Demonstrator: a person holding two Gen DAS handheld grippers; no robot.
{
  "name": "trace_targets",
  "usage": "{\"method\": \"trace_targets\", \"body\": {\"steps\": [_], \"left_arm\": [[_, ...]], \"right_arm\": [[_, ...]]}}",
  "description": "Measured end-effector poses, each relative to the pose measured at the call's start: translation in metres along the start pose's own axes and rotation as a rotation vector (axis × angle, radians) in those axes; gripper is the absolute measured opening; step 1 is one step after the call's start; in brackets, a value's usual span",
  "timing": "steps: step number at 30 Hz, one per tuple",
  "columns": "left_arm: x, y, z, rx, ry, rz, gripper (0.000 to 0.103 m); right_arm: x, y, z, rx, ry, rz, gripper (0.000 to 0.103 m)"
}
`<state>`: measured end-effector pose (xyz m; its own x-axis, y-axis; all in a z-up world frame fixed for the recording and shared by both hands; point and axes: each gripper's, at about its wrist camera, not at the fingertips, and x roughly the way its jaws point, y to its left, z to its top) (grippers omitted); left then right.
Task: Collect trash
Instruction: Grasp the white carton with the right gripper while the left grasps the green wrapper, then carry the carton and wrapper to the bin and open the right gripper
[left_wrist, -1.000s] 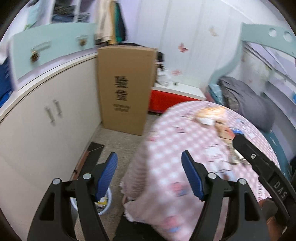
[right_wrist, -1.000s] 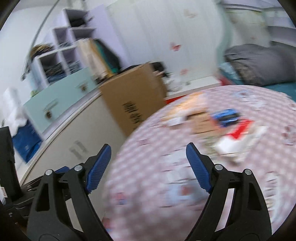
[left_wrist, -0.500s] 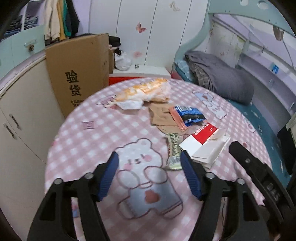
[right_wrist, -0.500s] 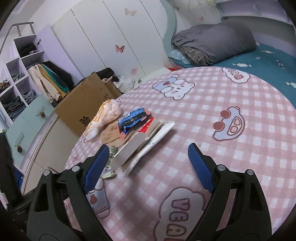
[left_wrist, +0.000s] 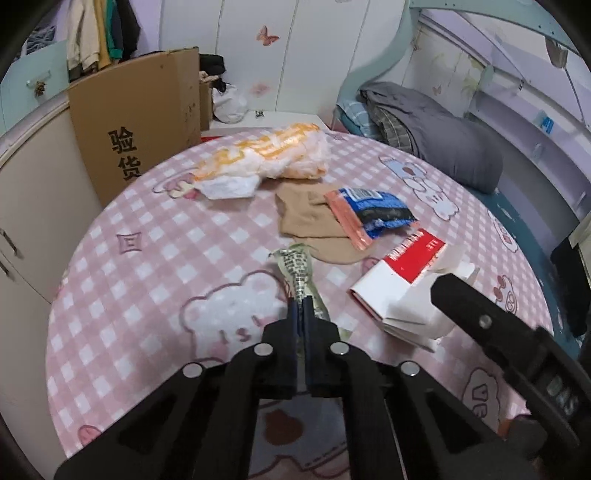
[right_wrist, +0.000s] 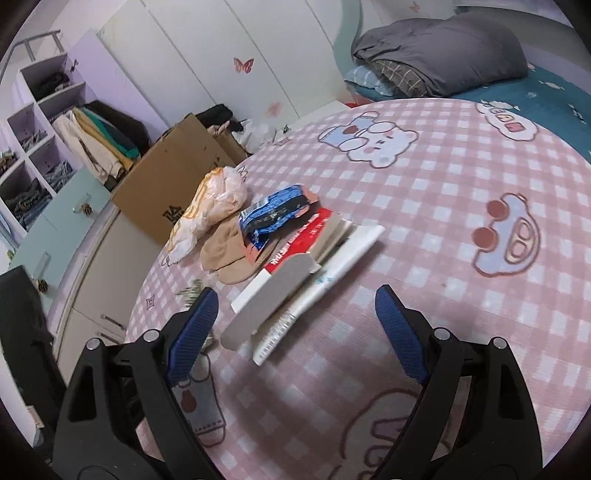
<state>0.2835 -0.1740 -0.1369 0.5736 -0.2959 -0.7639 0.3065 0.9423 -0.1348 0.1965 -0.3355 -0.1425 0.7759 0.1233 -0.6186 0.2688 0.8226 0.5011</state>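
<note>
item: left gripper (left_wrist: 300, 306), pressed together on the near end of a wrapper (left_wrist: 297, 269), a thin strip of crinkled silver-green foil. the pinch sits low on the strip; the rest runs straight ahead of the tips, flat on the cloth (left_wrist: 155, 258).

item: right gripper (right_wrist: 295, 325), spread wide, holding nothing. a box (right_wrist: 295, 273) lies ahead between its fingers, not touched.

handling note, left: the bite looks small and near one edge, so a slow lift straight off the cloth seems best; a quick pull could let foil this thin slip out or tear. it would be wise to check the far end comes free before carrying off.

handling note, right: judged best to come down over the narrow side of the box, since its flattened flaps may splay under a broad squeeze.

other trash, ahead of the left tips: beige stocking (left_wrist: 310, 218) just past the wrapper's far end; blue packet (left_wrist: 373, 210) overlapping it to the right; orange bag (left_wrist: 266, 155) farther off; red-and-white box to the right, near.

wrapper condition: light, limp, creased, no visible contents.
</note>
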Motion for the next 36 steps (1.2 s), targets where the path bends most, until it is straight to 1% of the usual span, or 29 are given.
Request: {"method": "trace_targets", "body": {"steps": [2, 4, 5, 7, 8, 9, 11, 13, 15, 19, 21, 24, 27, 30, 36], "left_arm": [[-0.006, 0.012, 0.000, -0.023, -0.013, 0.008, 0.003], [-0.011, 0.024, 0.000, -0.043, -0.020, 0.013, 0.003], [-0.015, 0.031, -0.001, -0.053, -0.022, 0.018, 0.003], [-0.020, 0.042, -0.002, -0.069, -0.029, 0.020, 0.003], [-0.023, 0.047, -0.003, -0.076, -0.032, 0.019, 0.003], [-0.027, 0.054, -0.005, -0.085, -0.033, 0.021, 0.003], [-0.035, 0.064, -0.010, -0.085, -0.040, 0.036, 0.003], [-0.045, 0.072, -0.015, -0.081, -0.054, 0.066, 0.003], [-0.056, 0.083, -0.021, -0.092, -0.064, 0.064, 0.003], [-0.078, 0.104, -0.030, -0.123, -0.088, 0.063, 0.003], [-0.090, 0.115, -0.035, -0.139, -0.098, 0.062, 0.003], [-0.107, 0.132, -0.042, -0.159, -0.122, 0.057, 0.003], [-0.122, 0.152, -0.050, -0.183, -0.140, 0.058, 0.003], [-0.134, 0.173, -0.057, -0.219, -0.148, 0.065, 0.003], [-0.154, 0.227, -0.073, -0.304, -0.168, 0.097, 0.003]], "right_arm": [[0.004, 0.006, 0.000, -0.025, 0.008, -0.026, 0.083], [0.008, 0.012, 0.000, -0.053, 0.021, -0.055, 0.069], [0.010, 0.013, 0.000, -0.060, 0.029, -0.059, 0.056], [0.014, 0.016, 0.001, -0.074, 0.044, -0.068, 0.034], [0.016, 0.015, 0.000, -0.074, 0.060, -0.065, 0.025], [0.014, 0.015, -0.002, -0.070, 0.057, -0.062, 0.021], [0.007, 0.016, -0.005, -0.083, 0.035, -0.069, 0.019], [-0.006, 0.021, -0.010, -0.102, -0.002, -0.073, 0.014], [-0.016, 0.025, -0.013, -0.105, -0.026, -0.068, 0.010], [-0.038, 0.043, -0.020, -0.144, -0.058, -0.038, 0.009], [-0.048, 0.055, -0.025, -0.161, -0.067, -0.008, 0.009], [-0.054, 0.072, -0.031, -0.177, -0.065, 0.040, 0.009], [-0.058, 0.100, -0.039, -0.216, -0.060, 0.085, 0.009], [-0.054, 0.135, -0.052, -0.257, -0.025, 0.158, 0.009], [-0.034, 0.202, -0.085, -0.356, 0.050, 0.254, 0.009]]}}
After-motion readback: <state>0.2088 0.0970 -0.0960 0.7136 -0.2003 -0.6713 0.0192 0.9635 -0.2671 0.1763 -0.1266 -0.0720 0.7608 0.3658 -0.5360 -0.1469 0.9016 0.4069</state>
